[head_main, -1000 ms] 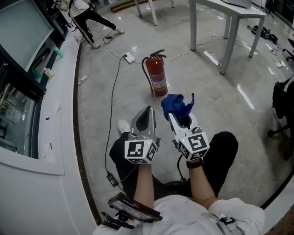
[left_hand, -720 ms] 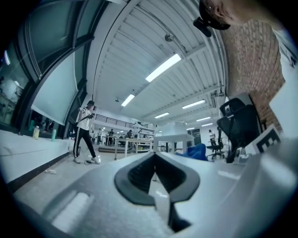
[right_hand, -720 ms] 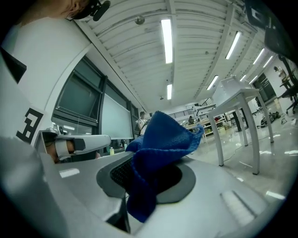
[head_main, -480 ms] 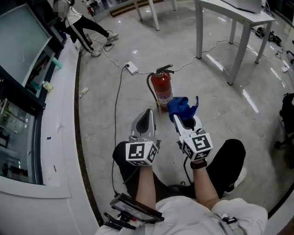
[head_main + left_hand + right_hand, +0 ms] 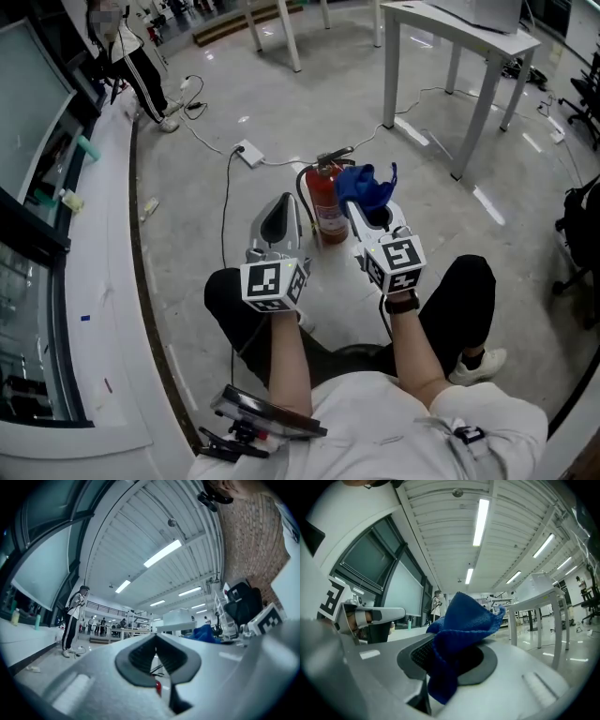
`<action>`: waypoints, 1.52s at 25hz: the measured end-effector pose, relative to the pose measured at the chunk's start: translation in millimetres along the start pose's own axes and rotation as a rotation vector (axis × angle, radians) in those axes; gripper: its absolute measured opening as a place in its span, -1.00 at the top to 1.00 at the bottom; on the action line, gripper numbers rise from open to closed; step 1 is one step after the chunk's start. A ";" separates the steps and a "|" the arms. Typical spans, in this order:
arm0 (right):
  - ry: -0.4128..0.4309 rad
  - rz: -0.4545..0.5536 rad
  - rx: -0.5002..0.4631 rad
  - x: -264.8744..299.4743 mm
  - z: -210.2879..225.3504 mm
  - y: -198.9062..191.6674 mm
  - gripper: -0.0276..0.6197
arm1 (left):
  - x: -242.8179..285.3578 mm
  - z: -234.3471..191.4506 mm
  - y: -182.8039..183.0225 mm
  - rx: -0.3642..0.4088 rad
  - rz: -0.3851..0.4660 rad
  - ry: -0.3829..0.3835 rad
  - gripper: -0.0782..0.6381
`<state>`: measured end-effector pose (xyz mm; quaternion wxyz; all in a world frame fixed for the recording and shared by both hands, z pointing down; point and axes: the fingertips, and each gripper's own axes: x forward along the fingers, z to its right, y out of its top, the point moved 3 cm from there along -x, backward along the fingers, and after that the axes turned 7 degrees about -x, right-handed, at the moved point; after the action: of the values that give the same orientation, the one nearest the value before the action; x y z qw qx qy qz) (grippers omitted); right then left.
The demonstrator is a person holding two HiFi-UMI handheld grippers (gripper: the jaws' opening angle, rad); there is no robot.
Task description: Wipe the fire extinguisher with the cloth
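A red fire extinguisher [image 5: 327,202] with a black hose stands upright on the grey floor, just ahead of both grippers. My right gripper [image 5: 360,208] is shut on a blue cloth [image 5: 366,185], which bunches up right beside the extinguisher's top; in the right gripper view the blue cloth [image 5: 459,634] hangs out between the closed jaws. The left gripper [image 5: 286,214] is held just left of the extinguisher, its jaws closed with nothing in them; a sliver of the red extinguisher [image 5: 159,687] shows below its tips.
A white cable and power strip [image 5: 247,153] lie on the floor behind the extinguisher. A white table [image 5: 457,37] stands at the back right. A curved white counter [image 5: 112,281] runs along the left. A person [image 5: 131,56] stands far back left.
Both grippers have moved forward toward the extinguisher; the blue cloth now sits next to its top. The left gripper has come up beside its left flank.
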<state>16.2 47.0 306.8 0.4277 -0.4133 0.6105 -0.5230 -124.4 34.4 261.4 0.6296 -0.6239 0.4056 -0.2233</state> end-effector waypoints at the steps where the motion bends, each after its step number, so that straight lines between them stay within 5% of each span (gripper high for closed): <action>1: 0.008 -0.017 -0.003 8.7 -3.1 -4.5 0.60 | 2.4 -8.9 -1.6 -0.006 0.001 0.002 0.78; 15: 0.118 -0.151 0.192 70.4 14.3 -79.7 0.59 | 82.4 -41.5 -42.0 -0.066 -0.037 -0.070 0.78; 21: 0.070 -0.205 0.084 99.0 34.4 -102.5 0.60 | 106.1 -56.5 -53.2 -0.066 -0.060 -0.074 0.78; 25: 0.027 -0.279 0.271 117.3 44.4 -138.2 0.60 | 113.7 -75.7 -64.8 -0.078 -0.081 -0.053 0.78; 27: 0.032 -0.264 0.330 127.4 42.0 -143.6 0.61 | 116.5 -87.4 -70.0 -0.081 -0.089 -0.039 0.78; 32: 0.121 -0.388 0.285 155.5 18.4 -167.8 0.61 | 119.1 -109.4 -82.0 -0.088 -0.115 -0.009 0.78; 35: 0.146 -0.464 0.336 170.1 3.7 -184.6 0.62 | 120.7 -116.3 -87.5 -0.096 -0.122 -0.003 0.78; 38: 0.146 -0.468 0.311 184.6 -17.3 -191.8 0.63 | 119.7 -125.7 -94.6 -0.108 -0.128 0.015 0.78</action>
<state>-43.3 -145.2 482.0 0.3087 -0.4337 0.4402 -0.7230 -134.1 -147.3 338.6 0.5764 -0.6800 0.3811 -0.2454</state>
